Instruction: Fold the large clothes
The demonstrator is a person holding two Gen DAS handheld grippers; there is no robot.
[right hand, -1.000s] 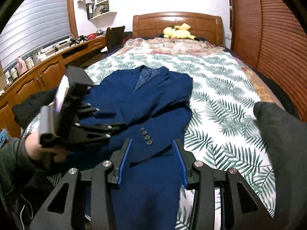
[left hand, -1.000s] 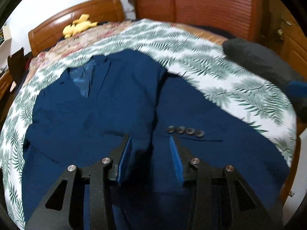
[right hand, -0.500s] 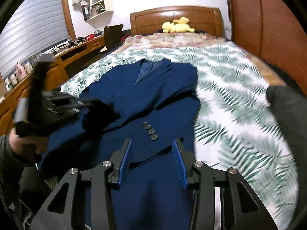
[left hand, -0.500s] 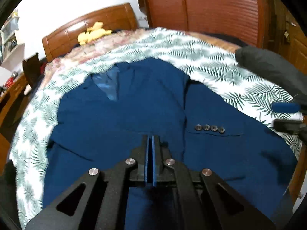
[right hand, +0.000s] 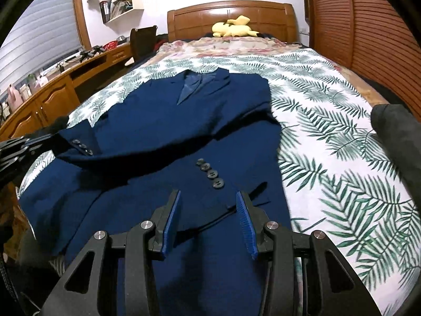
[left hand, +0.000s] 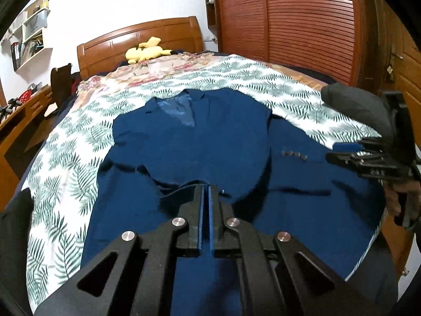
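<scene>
On the fern-print bedspread, wooden headboard far: my left claw pinches the navy blue suit jacket; right claw gapes empty.

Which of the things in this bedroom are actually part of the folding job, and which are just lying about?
Part of the job:
- blue suit jacket, spread on the bed
- left tongs, shut on the jacket's fabric
- right tongs, open above the jacket

Just lying about:
- yellow plush toy
- leaf-print bedspread
- dark chair
- wall shelves
</scene>
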